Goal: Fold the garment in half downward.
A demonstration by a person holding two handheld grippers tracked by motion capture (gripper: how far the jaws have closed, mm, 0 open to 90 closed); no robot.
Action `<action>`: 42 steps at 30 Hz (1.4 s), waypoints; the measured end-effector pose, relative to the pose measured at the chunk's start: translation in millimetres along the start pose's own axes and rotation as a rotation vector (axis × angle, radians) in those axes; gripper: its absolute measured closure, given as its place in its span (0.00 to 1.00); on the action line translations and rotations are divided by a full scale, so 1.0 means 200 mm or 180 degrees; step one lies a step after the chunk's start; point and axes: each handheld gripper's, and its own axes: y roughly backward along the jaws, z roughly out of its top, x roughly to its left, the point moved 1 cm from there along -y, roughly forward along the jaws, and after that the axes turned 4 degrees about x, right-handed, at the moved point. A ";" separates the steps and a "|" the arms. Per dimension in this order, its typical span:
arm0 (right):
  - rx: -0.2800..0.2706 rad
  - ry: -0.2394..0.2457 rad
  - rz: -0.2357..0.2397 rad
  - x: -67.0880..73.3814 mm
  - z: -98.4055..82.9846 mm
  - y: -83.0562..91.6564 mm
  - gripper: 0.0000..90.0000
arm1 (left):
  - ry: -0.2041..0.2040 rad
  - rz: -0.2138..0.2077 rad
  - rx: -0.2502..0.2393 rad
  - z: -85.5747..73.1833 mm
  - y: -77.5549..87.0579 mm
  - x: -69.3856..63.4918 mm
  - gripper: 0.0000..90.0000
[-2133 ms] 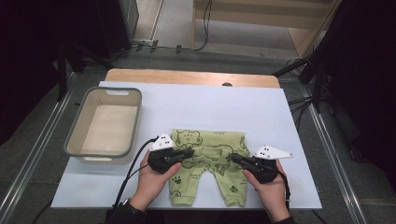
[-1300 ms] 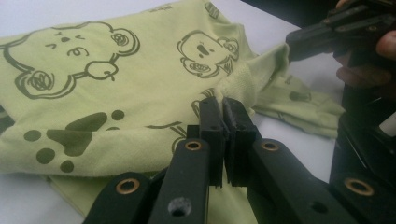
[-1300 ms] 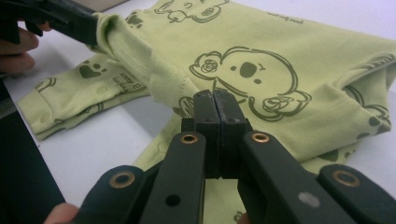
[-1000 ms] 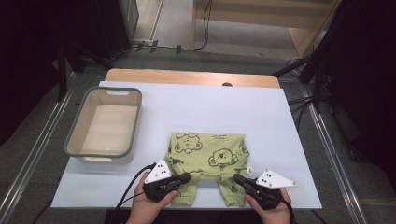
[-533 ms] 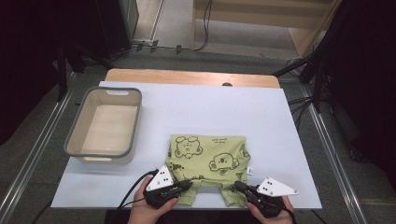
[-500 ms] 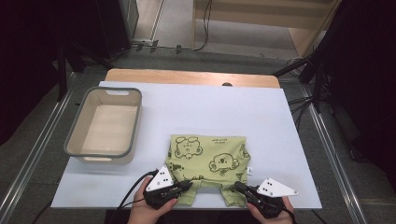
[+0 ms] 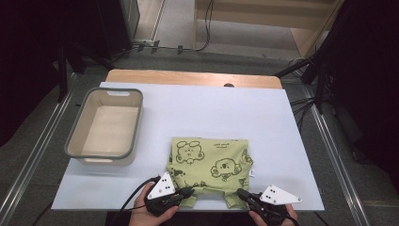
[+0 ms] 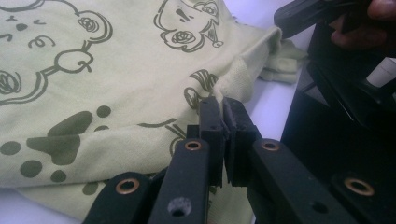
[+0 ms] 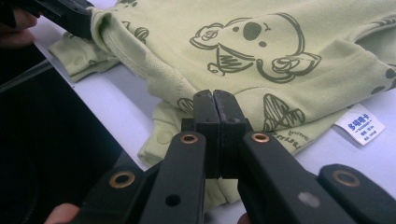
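Lying flat at the near edge of the white table top (image 7: 202,108), a light-green printed cotton baby garment (image 7: 209,162) is gripped at both near corners. L gripper (image 7: 184,193): jaws together, clamped on the near-left cloth edge. R gripper (image 7: 243,194): jaws together, clamped on the near-right edge. A beige plastic tub w/ grey rim (image 7: 77,134) sits far left, well apart from the garment.

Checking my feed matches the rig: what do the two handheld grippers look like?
Both the left gripper and the right gripper are black, two-jawed, with brass-coloured rivets on the linkage bars. Each carries a grey three-cornered plate with dark dots on top. A black cable trails from the left one. No sleeves visible.
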 end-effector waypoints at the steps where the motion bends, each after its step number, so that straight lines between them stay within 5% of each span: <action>1: 0.0001 0.0008 -0.0008 0.00 0.00 0.00 0.97 | 0.0002 -0.0005 0.0002 0.00 0.00 0.00 0.97; 23: -0.0017 0.0015 0.0105 0.02 -0.01 0.03 0.93 | 0.0007 -0.0118 -0.0045 -0.01 0.04 -0.02 0.91; 28: -0.0320 -0.0131 0.0393 0.02 0.00 0.09 0.69 | -0.0002 -0.0179 -0.0326 0.01 0.08 -0.03 0.73; 35: -0.0374 -0.0232 0.0232 0.02 0.03 0.09 0.47 | 0.0178 -0.0056 -0.0273 0.02 0.06 -0.01 0.60; 39: -0.0347 -0.0320 0.0071 0.01 0.07 0.09 0.27 | 0.0263 -0.0002 -0.0286 0.07 0.05 0.01 0.41; 42: -0.0362 -0.0403 0.0109 -0.02 0.12 0.09 0.15 | 0.0349 0.0075 -0.0288 0.11 0.05 0.03 0.22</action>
